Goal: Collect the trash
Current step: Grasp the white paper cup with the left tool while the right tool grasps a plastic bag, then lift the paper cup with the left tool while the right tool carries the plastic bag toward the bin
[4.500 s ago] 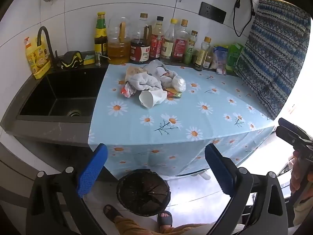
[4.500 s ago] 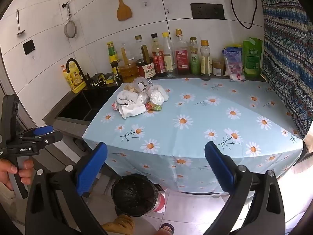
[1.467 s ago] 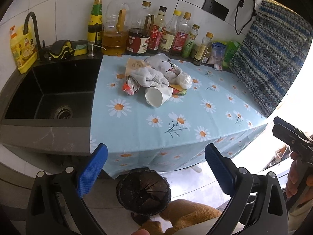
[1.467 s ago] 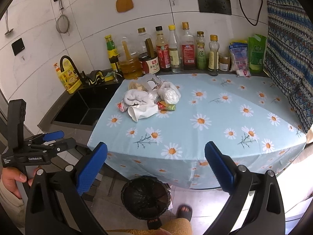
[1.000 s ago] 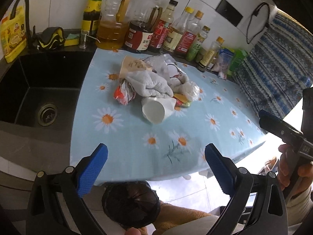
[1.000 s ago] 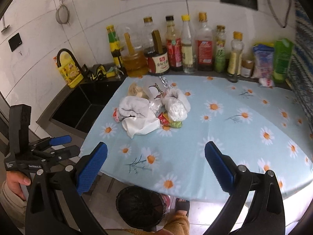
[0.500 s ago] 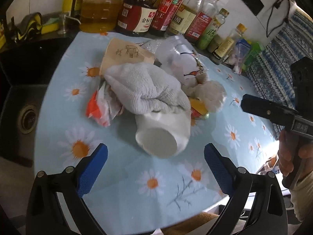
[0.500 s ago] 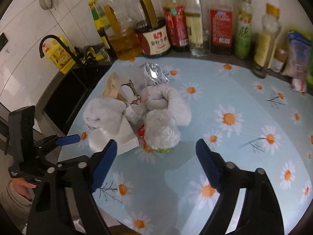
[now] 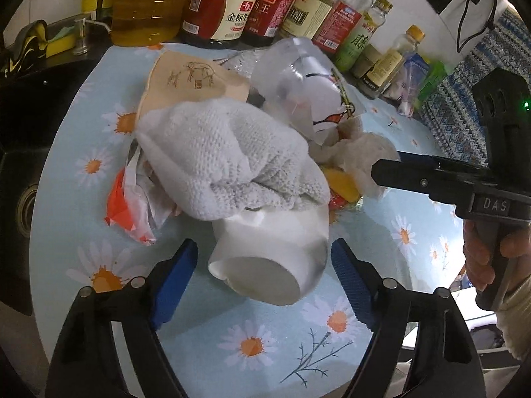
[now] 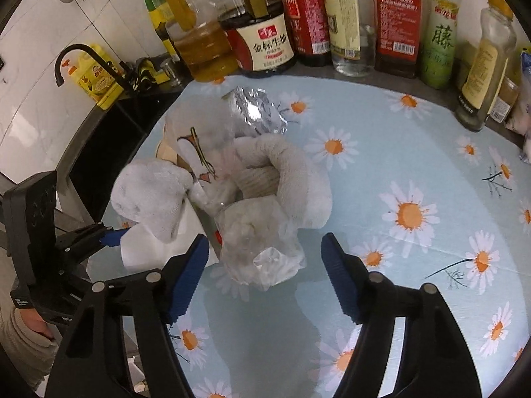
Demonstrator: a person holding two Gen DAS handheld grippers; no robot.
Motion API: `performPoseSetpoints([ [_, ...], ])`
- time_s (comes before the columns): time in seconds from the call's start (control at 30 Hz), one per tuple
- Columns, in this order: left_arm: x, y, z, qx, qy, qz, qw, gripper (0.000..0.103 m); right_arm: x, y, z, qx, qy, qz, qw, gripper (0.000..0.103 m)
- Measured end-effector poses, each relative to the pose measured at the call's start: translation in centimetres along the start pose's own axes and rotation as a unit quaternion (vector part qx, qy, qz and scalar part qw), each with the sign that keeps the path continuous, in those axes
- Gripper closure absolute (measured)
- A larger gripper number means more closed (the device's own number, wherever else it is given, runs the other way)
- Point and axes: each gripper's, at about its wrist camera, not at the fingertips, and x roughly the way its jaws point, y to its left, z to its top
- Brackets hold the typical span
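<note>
Both tools share one build. The left gripper (image 9: 264, 267) has black angular arms with silver pivot screws and ribbed blue pads (image 9: 348, 273). The right gripper (image 10: 265, 263) looks the same; seen from the left wrist, its black body carries raised "DAS" lettering and a small green light. Cream knitted sleeve cuffs (image 10: 25, 345) cover both wrists.

The characters 金标生抽 are read on the white label of the dark soy sauce bottle (image 10: 262, 36) at the back of the bench (image 10: 415, 172). Well to the right of that bottle, 藤 is printed on the green bottle (image 10: 439, 38). "DAS" is embossed on the black right tongs (image 9: 494, 204).
</note>
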Motion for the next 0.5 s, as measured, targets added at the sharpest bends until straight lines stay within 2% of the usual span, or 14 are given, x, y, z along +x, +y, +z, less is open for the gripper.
performPoseSetpoints([
  [0.07, 0.2, 0.0, 0.0, -0.003, 0.003, -0.004, 1.0000, 0.029, 0.4, -0.1, 0.0, 0.000, 0.006, -0.001, 1.000, 0.046],
  [0.13, 0.2, -0.1, -0.1, -0.001, 0.003, -0.010, 0.9999, 0.035, 0.6, -0.2, 0.1, 0.002, 0.008, 0.000, 1.000, 0.049],
  [0.5, -0.6, -0.8, -0.4, 0.008, -0.005, -0.018, 0.9998, 0.036, -0.5, 0.1, -0.2, 0.005, -0.005, 0.000, 1.000, 0.051],
])
